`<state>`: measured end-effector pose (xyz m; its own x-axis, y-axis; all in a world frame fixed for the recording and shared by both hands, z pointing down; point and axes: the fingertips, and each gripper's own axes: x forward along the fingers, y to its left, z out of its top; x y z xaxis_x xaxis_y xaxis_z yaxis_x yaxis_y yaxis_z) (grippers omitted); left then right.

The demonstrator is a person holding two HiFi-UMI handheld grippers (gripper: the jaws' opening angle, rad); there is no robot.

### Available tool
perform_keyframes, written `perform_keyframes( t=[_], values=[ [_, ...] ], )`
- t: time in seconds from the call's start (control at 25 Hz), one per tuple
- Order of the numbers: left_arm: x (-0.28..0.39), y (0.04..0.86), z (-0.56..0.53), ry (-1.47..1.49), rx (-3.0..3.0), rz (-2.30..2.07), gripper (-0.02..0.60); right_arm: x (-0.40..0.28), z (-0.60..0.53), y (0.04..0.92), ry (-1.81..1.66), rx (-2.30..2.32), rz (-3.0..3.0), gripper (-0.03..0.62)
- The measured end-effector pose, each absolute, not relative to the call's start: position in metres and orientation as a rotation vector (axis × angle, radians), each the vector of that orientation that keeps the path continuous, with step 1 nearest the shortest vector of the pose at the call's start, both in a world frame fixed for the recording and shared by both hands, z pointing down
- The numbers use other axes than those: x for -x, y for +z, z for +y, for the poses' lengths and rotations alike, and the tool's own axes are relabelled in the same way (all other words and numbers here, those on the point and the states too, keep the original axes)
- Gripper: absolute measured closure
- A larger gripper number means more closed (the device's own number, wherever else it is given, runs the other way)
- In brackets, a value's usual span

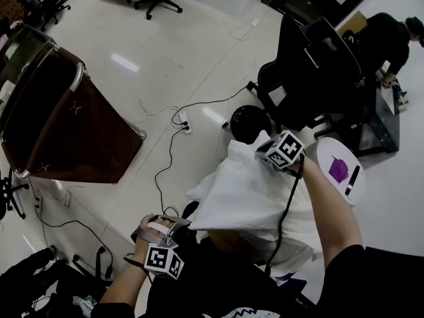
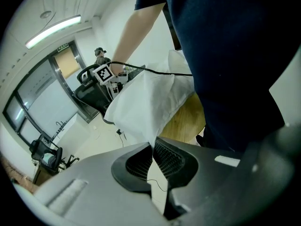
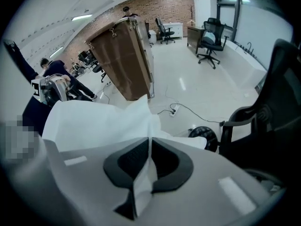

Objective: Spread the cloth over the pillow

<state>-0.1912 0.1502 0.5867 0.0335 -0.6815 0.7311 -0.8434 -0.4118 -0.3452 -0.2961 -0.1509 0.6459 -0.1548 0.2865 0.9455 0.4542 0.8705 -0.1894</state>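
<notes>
A white cloth point(image 1: 245, 191) hangs stretched between my two grippers. At the lower left of the head view my left gripper point(image 1: 180, 224) is shut on one corner of it. My right gripper point(image 1: 266, 152) is shut on the far edge, higher up. In the left gripper view the cloth point(image 2: 150, 102) runs from the closed jaws point(image 2: 153, 149) across to the right gripper point(image 2: 116, 81). In the right gripper view the cloth point(image 3: 94, 121) is pinched as a folded strip between the closed jaws point(image 3: 149, 145). Under the cloth a white pillow point(image 1: 297, 249) shows, on a wooden seat point(image 2: 186, 121).
A brown covered rack point(image 1: 59, 111) stands at the left. A black office chair point(image 1: 311, 71) stands beyond the cloth. A round white table point(image 1: 331, 154) holding a purple object point(image 1: 338, 169) is at the right. Cables and a power strip point(image 1: 184, 121) lie on the floor. A person point(image 1: 391, 38) bends at the far right.
</notes>
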Motion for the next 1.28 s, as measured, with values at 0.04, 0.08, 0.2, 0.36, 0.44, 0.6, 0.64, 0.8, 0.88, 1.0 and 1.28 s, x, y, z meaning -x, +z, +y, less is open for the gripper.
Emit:
perform_keyframes(
  t=[0.04, 0.08, 0.2, 0.36, 0.44, 0.6, 0.64, 0.8, 0.88, 1.0, 1.28],
  values=[
    [0.192, 0.587, 0.15, 1.323, -2.12, -1.589, 0.581, 0.297, -0.15, 0.641, -0.17, 0.568, -1.771, 0.57],
    [0.194, 0.586, 0.149, 1.325, -2.122, -1.59, 0.581, 0.299, -0.15, 0.636, -0.179, 0.564, -1.794, 0.574],
    [0.199, 0.586, 0.146, 1.339, -2.128, -1.59, 0.581, 0.305, -0.148, 0.604, -0.247, 0.554, -1.896, 0.577],
    [0.204, 0.586, 0.142, 1.357, -2.137, -1.589, 0.581, 0.299, -0.108, 0.544, -0.508, 0.635, -2.002, 0.577],
    [0.206, 0.586, 0.139, 1.367, -2.144, -1.581, 0.581, 0.284, -0.078, 0.525, -0.649, 0.712, -2.003, 0.577],
    [0.207, 0.587, 0.134, 1.387, -2.169, -1.555, 0.581, 0.245, -0.02, 0.519, -0.775, 0.853, -1.952, 0.577],
    [0.207, 0.587, 0.134, 1.392, -2.175, -1.549, 0.581, 0.236, -0.009, 0.523, -0.784, 0.882, -1.931, 0.577],
    [0.208, 0.589, 0.132, 1.41, -2.197, -1.524, 0.581, 0.206, 0.018, 0.553, -0.789, 0.95, -1.833, 0.577],
    [0.206, 0.589, 0.132, 1.414, -2.207, -1.514, 0.581, 0.196, 0.023, 0.568, -0.759, 0.963, -1.793, 0.577],
    [0.203, 0.592, 0.134, 1.416, -2.217, -1.501, 0.581, 0.188, 0.027, 0.583, -0.749, 0.97, -1.754, 0.576],
    [0.201, 0.594, 0.137, 1.407, -2.235, -1.489, 0.581, 0.196, 0.032, 0.552, -0.616, 0.966, -1.848, 0.468]
  ],
)
